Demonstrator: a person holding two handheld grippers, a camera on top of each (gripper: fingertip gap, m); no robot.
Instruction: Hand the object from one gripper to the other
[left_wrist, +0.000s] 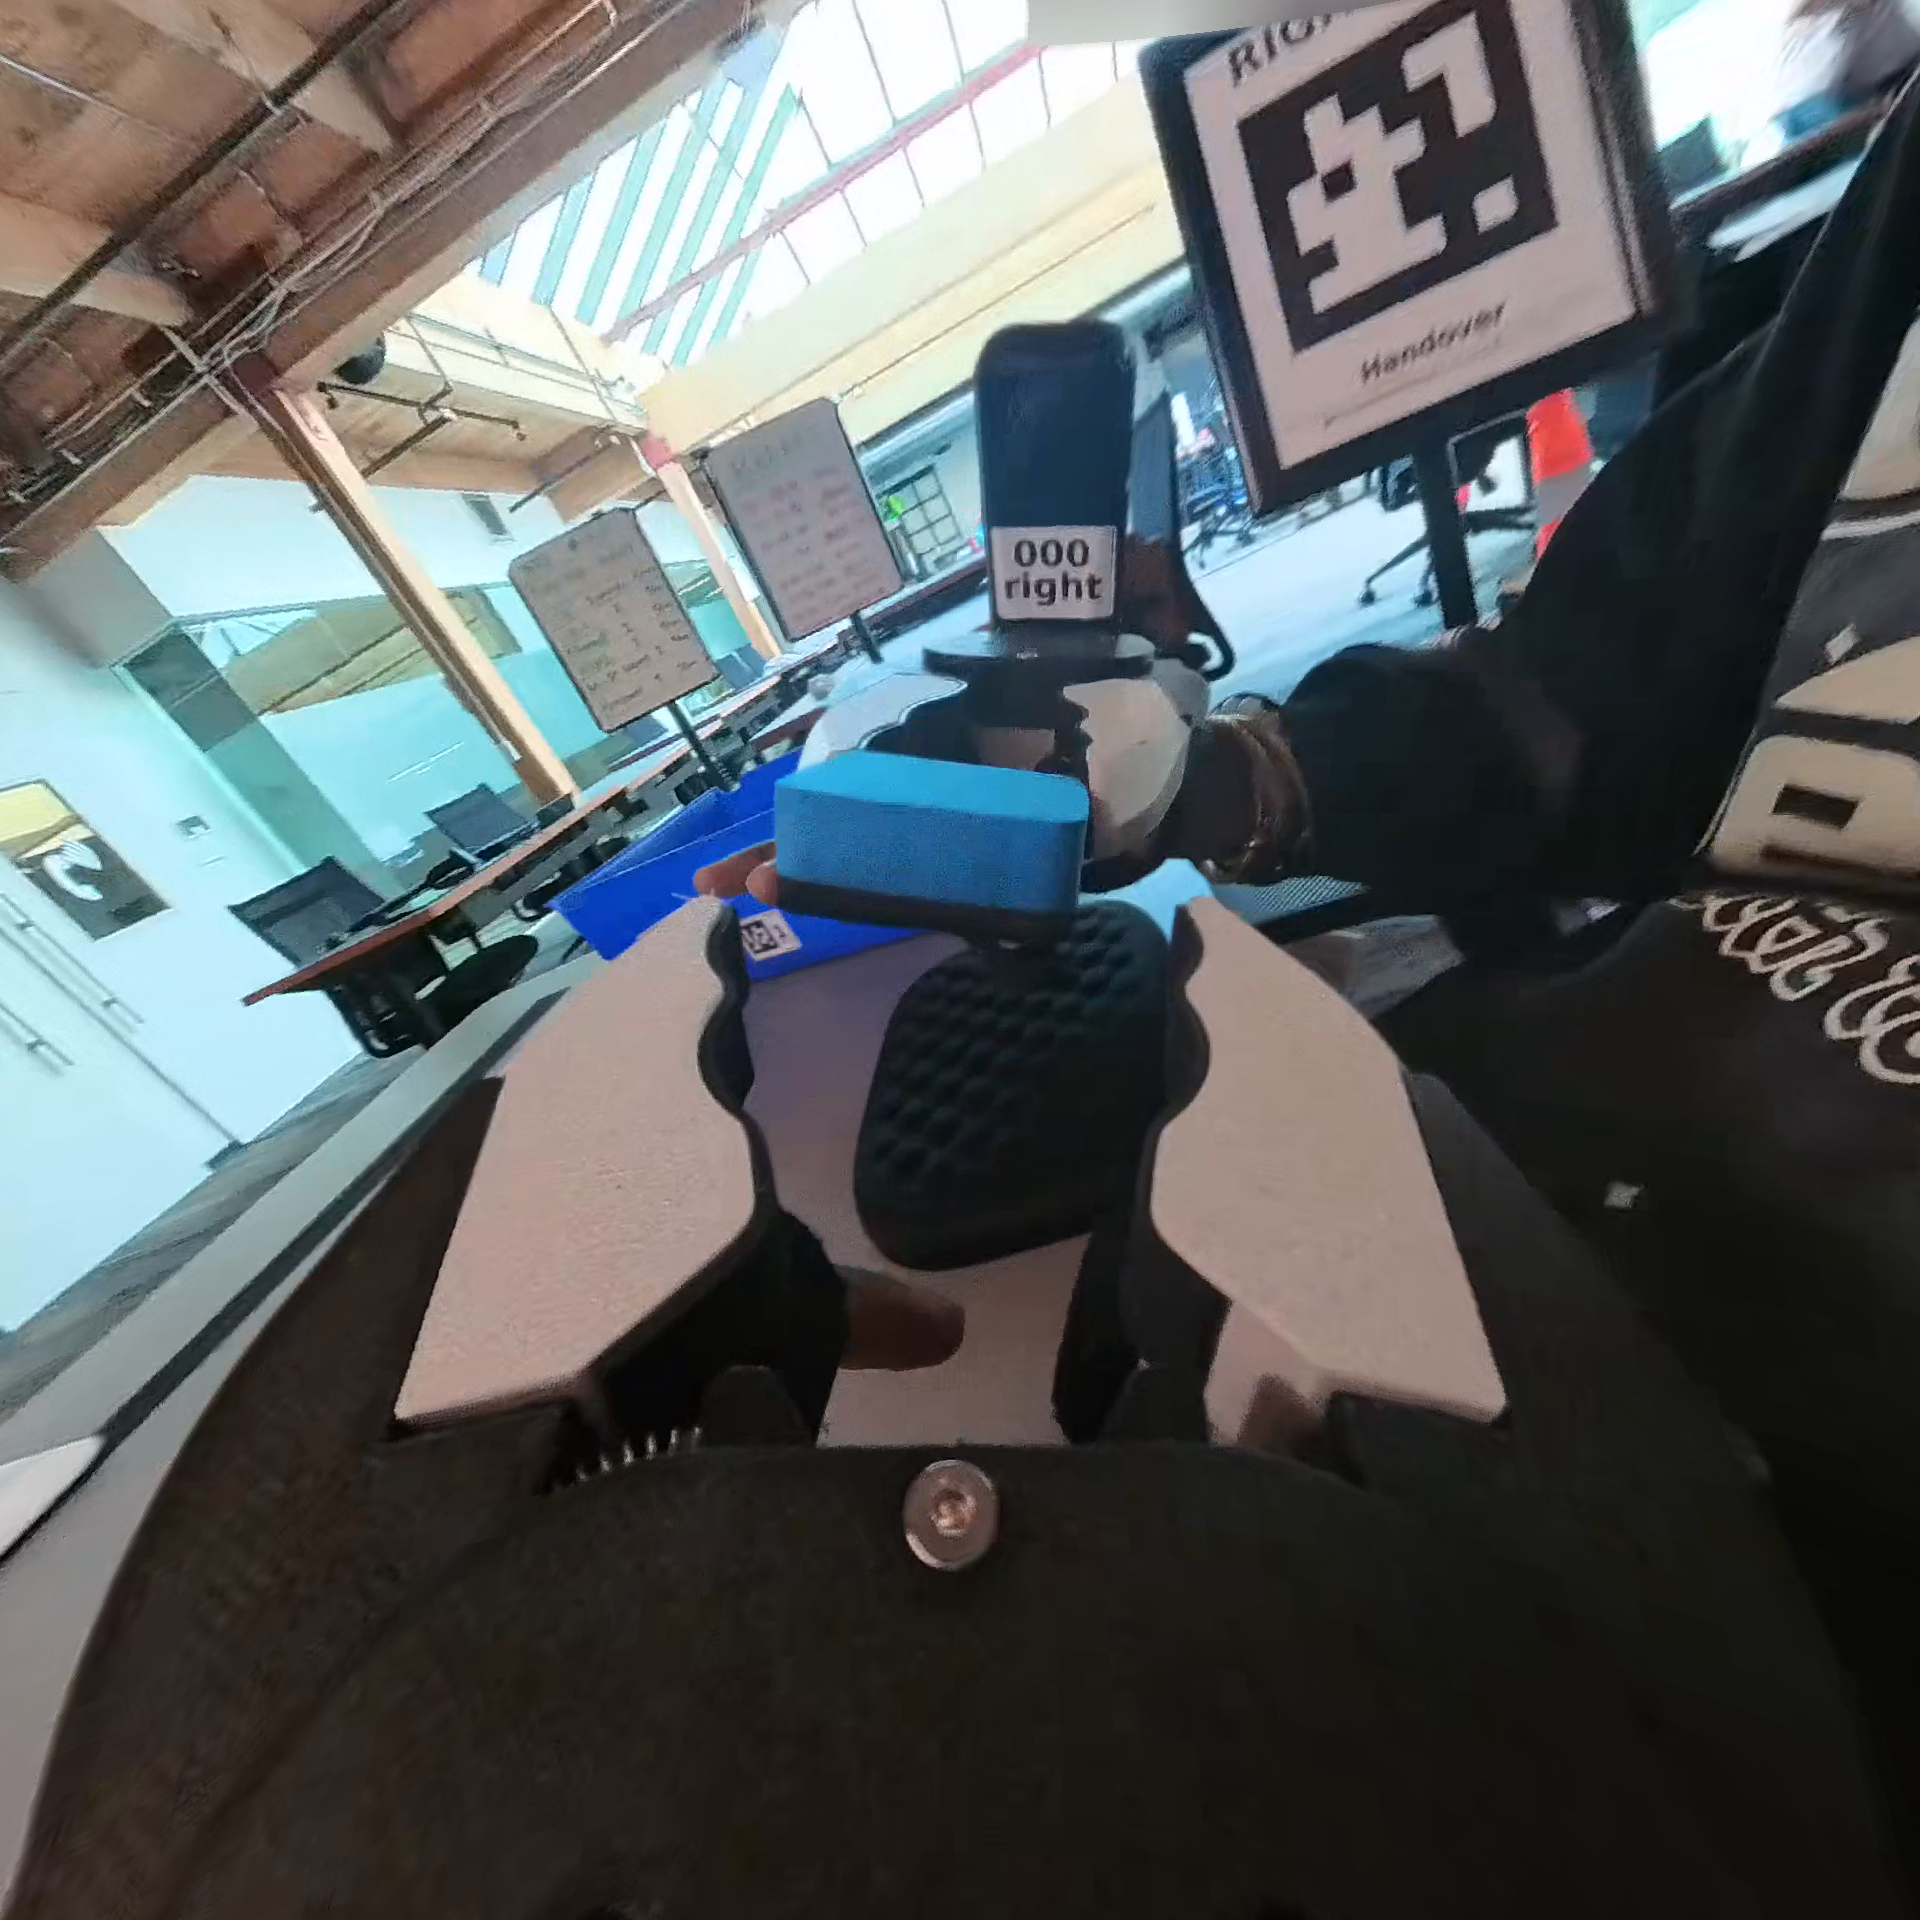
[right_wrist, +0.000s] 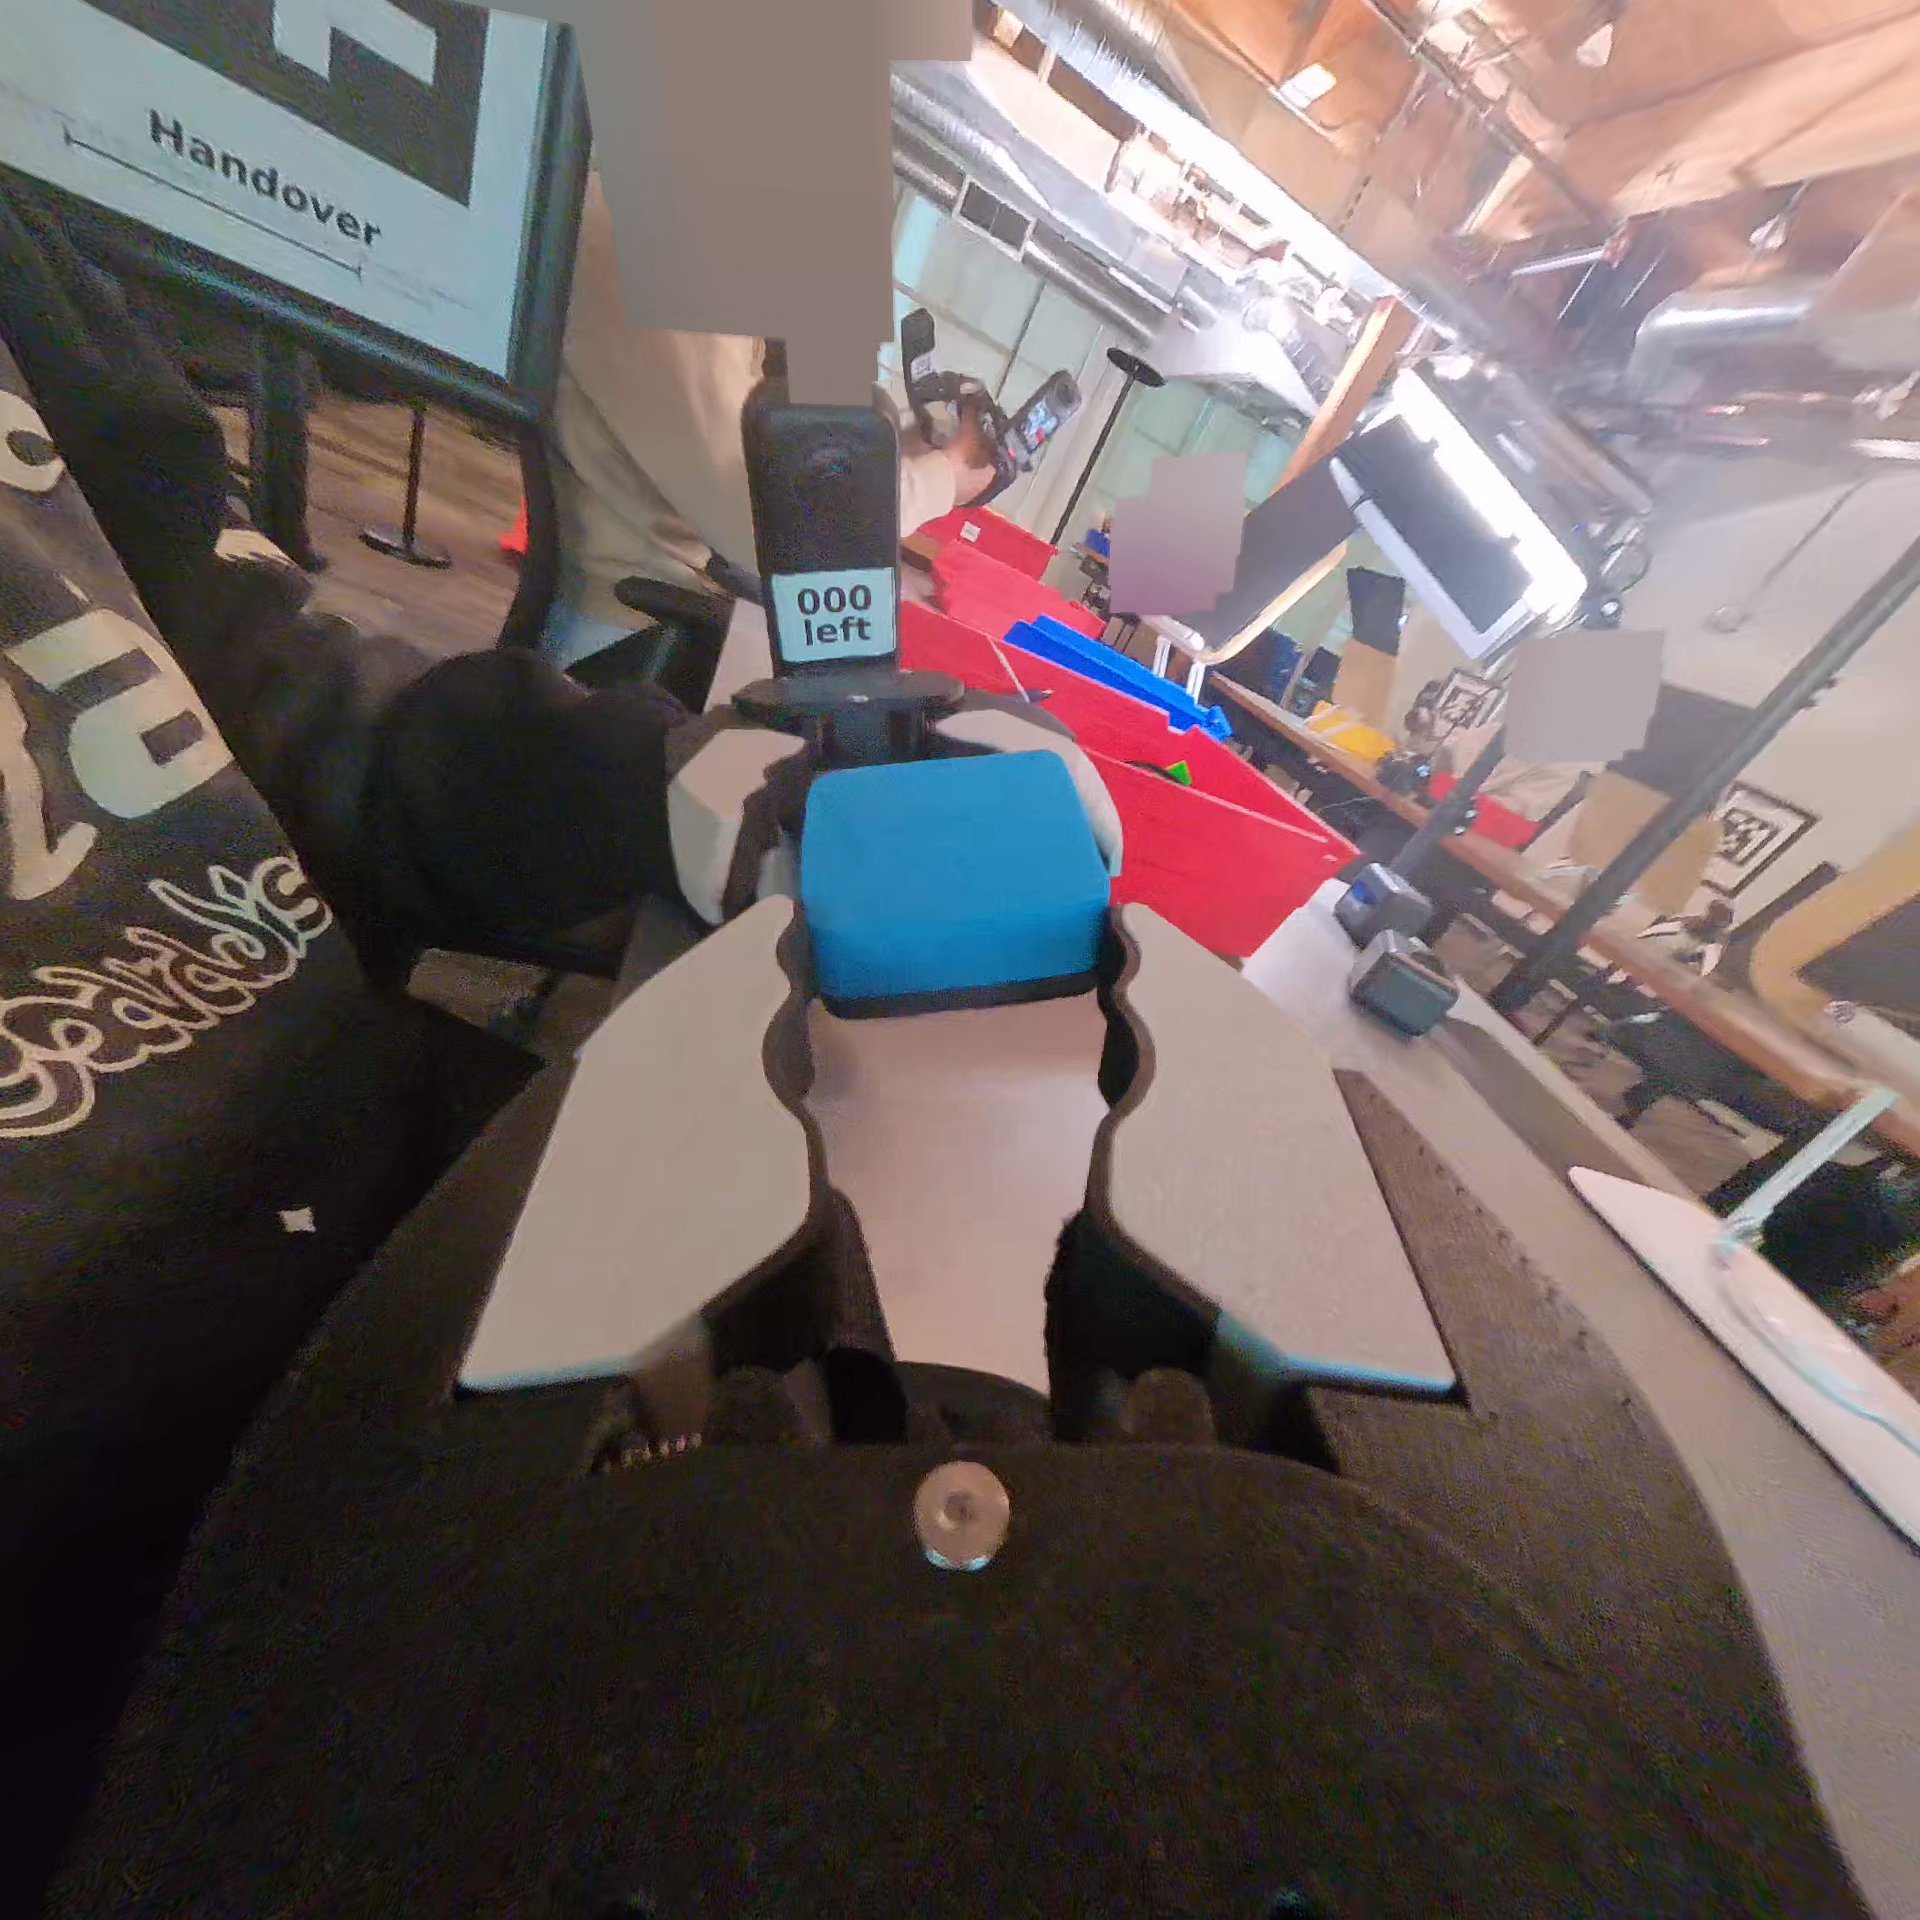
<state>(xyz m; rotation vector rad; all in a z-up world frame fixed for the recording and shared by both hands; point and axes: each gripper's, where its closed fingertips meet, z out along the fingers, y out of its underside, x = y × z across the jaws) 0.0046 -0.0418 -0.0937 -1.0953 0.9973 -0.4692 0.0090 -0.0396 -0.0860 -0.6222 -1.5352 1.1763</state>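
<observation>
Blue foam block (right_wrist: 951, 878) sits pinched at the tips of the right gripper (right_wrist: 951, 951), held out level so its far end stays free for the taking. Facing it, the left gripper (left_wrist: 945, 925) is spread wide, its fingers flanking the block's near end without touching yet. Looks like the handover's approach, block mid-air between the two above the counter (right_wrist: 1299, 966).

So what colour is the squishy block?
Bright blue with a thin black base; the block shows best in the right wrist view.
</observation>
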